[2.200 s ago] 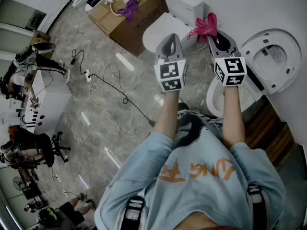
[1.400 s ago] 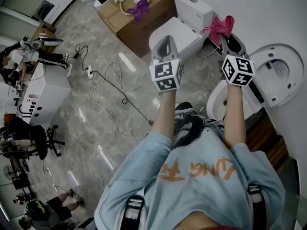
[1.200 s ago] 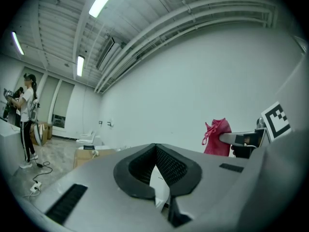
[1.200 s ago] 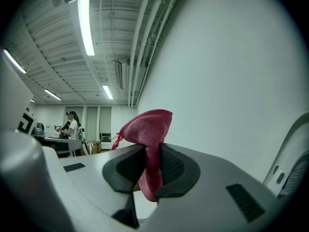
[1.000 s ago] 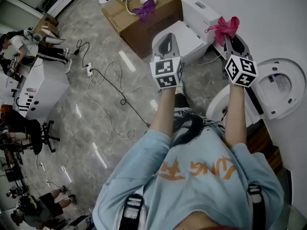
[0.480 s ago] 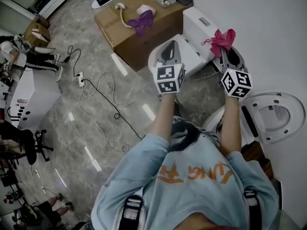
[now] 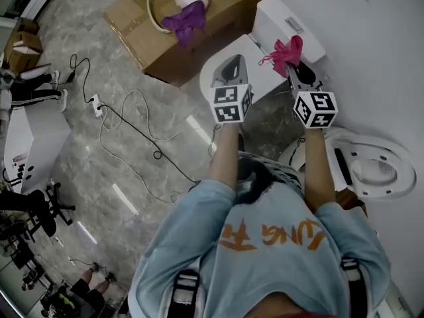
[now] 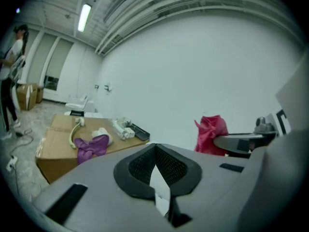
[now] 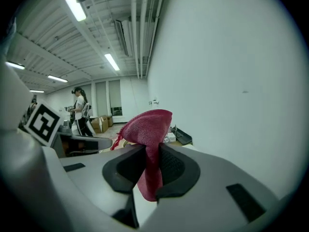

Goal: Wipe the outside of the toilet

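Observation:
A white toilet [image 7: 248, 61] with its lid down and a square tank [image 7: 286, 20] stands against the wall ahead. My right gripper [image 7: 295, 63] is shut on a red cloth [image 7: 285, 49], held in the air in front of the tank. In the right gripper view the red cloth [image 9: 146, 129] is pinched between the jaws and bunches above them. My left gripper [image 7: 231, 61] hovers over the lid, shut with nothing in it. In the left gripper view the jaws [image 8: 155, 152] meet at the tip, and the red cloth [image 8: 211, 133] shows at the right.
A second toilet [image 7: 371, 171] with its seat raised sits at the lower right, close to my legs. A cardboard box [image 7: 156, 35] with a purple cloth [image 7: 185, 15] on it stands left of the toilet. Cables [image 7: 129, 121] trail over the marble floor. People stand at the far left.
The view has swung from the open-seat toilet to the closed-lid one. Both grippers now sit over the closed toilet. The right gripper has kept hold of the red cloth throughout.

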The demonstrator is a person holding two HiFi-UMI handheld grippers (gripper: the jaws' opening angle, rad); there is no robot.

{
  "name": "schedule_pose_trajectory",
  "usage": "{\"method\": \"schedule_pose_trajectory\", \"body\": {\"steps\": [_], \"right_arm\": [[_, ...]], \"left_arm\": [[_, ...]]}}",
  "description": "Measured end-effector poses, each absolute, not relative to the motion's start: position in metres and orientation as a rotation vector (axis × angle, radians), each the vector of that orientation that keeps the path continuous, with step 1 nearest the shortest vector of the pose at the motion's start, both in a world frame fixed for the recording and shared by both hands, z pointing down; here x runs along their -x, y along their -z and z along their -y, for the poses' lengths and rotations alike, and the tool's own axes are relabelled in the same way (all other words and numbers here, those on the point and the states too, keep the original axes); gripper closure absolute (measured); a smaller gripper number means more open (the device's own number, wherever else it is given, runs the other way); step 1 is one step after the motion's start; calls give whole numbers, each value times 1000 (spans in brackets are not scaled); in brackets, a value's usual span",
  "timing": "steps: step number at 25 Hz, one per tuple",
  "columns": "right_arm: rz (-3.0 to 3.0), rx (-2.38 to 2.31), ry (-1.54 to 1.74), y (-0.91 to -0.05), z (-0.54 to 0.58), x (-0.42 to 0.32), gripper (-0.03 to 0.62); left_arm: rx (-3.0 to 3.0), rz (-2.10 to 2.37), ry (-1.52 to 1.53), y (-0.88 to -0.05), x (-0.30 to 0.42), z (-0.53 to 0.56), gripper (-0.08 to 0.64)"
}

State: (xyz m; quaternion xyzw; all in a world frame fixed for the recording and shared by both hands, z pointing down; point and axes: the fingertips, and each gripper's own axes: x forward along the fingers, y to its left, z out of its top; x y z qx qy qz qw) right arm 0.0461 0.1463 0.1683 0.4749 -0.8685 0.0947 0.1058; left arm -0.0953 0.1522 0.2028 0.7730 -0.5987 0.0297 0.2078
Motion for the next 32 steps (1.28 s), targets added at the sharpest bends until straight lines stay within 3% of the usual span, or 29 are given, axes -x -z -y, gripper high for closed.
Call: {"method": "schedule_pose_trajectory", "body": {"steps": [5, 13, 23, 32], "right_arm": [[2521, -1279, -239, -171, -92, -1, 512], [2475, -1318, -263, -179, -43, 14, 512], [2420, -1433, -305, -194, 3, -52, 512], [2430, -1580, -210, -147, 74, -138, 512]], "left_arm": [[-2086, 1646, 33, -206, 154, -93, 540], [-2182, 1568, -24, -211, 134, -43, 540], [-2284, 1483, -64, -213, 85, 8, 540], [-2409, 1494, -117, -163, 31, 77, 540]]}}
